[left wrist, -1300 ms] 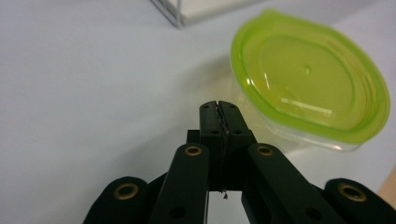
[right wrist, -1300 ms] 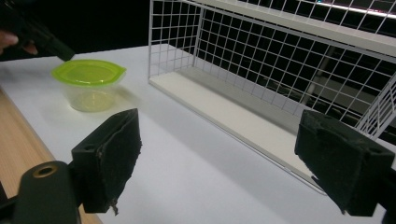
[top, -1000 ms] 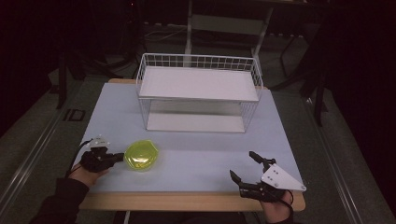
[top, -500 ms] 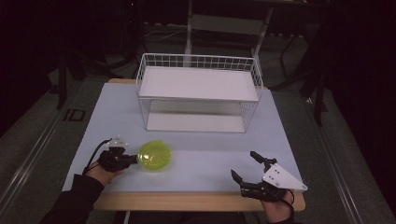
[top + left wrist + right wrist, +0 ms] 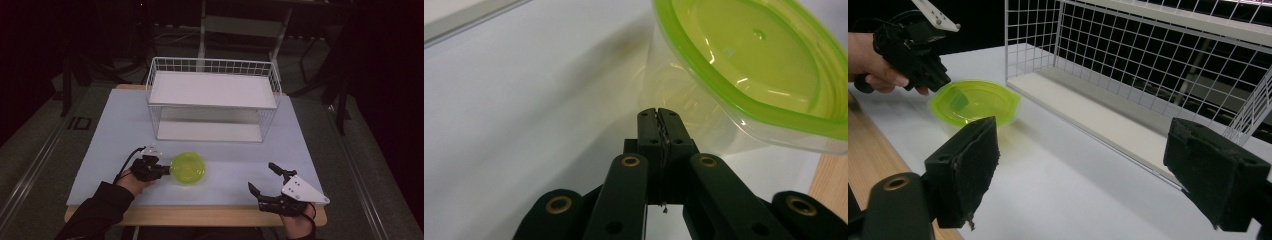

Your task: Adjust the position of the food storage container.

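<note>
The green bowl (image 5: 188, 167) is now seen nearer the middle of the desk (image 5: 115, 130) than in the earlier frames, where it lay close to the desk's near left edge; it has been carried across towards the wire rack (image 5: 212, 100) and the right side. The left gripper (image 5: 161, 170) has travelled with it, and the sleeve and hand behind it now reach further in over the desk. Its fingers are pressed fully together. In the left gripper view the tips are seen closed just below the clear wall of the bowl (image 5: 749, 65), which sits tilted above and to the right of them, beneath its green rim; whether a thin edge of the bowl is pinched cannot be told, though the bowl has kept its place right at the fingertips throughout.

The right gripper (image 5: 264, 181) is found unchanged at the near right edge of the desk. Its fingers (image 5: 965, 165) are spread wide with nothing between them, and the bowl (image 5: 975, 102) lies well beyond them, with the rack (image 5: 1148, 60) ahead and to the right.
</note>
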Available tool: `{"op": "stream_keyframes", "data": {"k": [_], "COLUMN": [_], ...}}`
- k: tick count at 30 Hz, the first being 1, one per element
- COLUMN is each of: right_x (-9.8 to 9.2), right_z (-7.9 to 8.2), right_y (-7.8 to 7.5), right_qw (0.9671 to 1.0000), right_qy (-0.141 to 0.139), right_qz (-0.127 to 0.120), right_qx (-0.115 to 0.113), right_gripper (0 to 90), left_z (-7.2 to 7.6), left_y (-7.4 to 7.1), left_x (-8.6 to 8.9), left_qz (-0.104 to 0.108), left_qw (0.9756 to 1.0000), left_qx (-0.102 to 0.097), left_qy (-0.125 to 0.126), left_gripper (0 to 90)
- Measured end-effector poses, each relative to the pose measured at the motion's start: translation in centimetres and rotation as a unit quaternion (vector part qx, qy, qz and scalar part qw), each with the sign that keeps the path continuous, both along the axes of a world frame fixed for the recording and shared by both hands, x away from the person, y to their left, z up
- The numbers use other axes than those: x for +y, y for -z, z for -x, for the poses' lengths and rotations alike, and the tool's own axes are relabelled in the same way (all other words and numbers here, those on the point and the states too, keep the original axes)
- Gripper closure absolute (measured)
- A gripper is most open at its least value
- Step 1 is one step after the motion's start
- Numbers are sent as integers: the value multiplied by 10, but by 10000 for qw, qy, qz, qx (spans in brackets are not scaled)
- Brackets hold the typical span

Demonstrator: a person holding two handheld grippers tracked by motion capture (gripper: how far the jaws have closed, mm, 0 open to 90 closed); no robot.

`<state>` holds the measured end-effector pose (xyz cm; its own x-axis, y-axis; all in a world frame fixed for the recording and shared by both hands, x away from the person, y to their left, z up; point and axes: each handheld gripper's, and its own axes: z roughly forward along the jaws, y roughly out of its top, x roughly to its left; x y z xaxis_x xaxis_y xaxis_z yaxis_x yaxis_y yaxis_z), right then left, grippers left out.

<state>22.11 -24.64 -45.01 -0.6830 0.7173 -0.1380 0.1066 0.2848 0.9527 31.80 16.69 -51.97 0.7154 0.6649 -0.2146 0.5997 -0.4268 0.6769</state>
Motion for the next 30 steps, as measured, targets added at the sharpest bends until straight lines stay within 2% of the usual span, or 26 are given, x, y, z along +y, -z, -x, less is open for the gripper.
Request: {"op": "stream_keyframes", "data": {"k": [13,14,18,23,27,30], "right_x": [-1,-1,-2,-2,-2,-1], "right_z": [-2,-2,-3,-2,-2,-2], "right_y": [1,2,2,3,2,2], "right_qw": [10000,9999,9999,9999,9999,9999], "right_qy": [-35,-33,-44,-55,-61,-63], "right_qz": [12,2,10,11,7,18], "right_qx": [84,94,143,146,140,129], "right_gripper": [142,142,142,142,142,142], "left_z": [-16,-19,-23,-24,-16,-8], "left_y": [3,3,1,-2,-5,-7], "left_x": [-37,-44,-53,-42,-33,-25], "left_qz": [2,-49,-143,-116,-200,-95], "left_qw": [9998,9997,9993,9996,9994,9998], "left_qx": [-46,-69,-193,-244,-278,-195], "left_qy": [178,214,281,122,90,-33], "left_gripper": [899,899,898,897,897,898]}}
